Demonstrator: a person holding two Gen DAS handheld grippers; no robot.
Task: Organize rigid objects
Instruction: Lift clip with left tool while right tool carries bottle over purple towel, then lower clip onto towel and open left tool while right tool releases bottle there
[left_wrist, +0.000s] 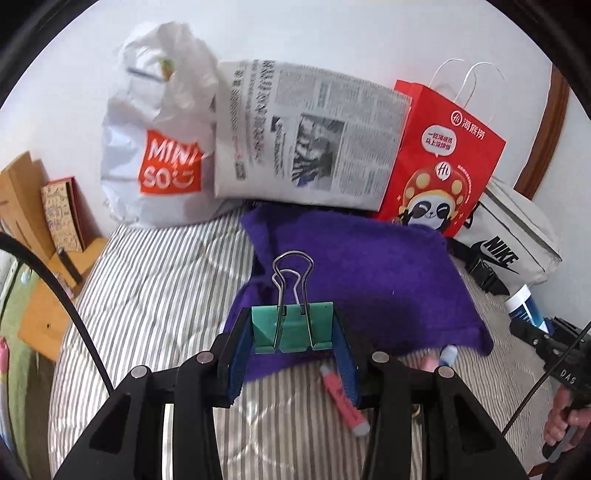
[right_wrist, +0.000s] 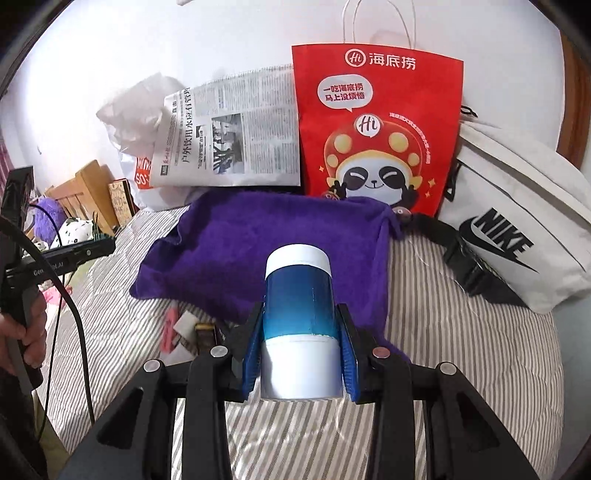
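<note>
Left gripper (left_wrist: 293, 332) pinches a green binder clip (left_wrist: 292, 326) by its sides, wire handles pointing away, held over the near edge of the purple towel (left_wrist: 369, 273). Right gripper (right_wrist: 301, 345) clamps a blue-and-white canister (right_wrist: 299, 317) lying lengthwise between its pads, also above the towel's near edge. Spread on the striped bedding (left_wrist: 155, 295), the towel reaches back toward a newspaper (right_wrist: 236, 140), a red paper bag (right_wrist: 376, 122) and a white Nike bag (right_wrist: 517, 229) along the far edge. A pink tube (left_wrist: 341, 398) lies on the bedding near the towel.

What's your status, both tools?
Left tool shut on green binder clip. Right tool shut on blue-white canister. Both over purple towel; path unobstructed.
</note>
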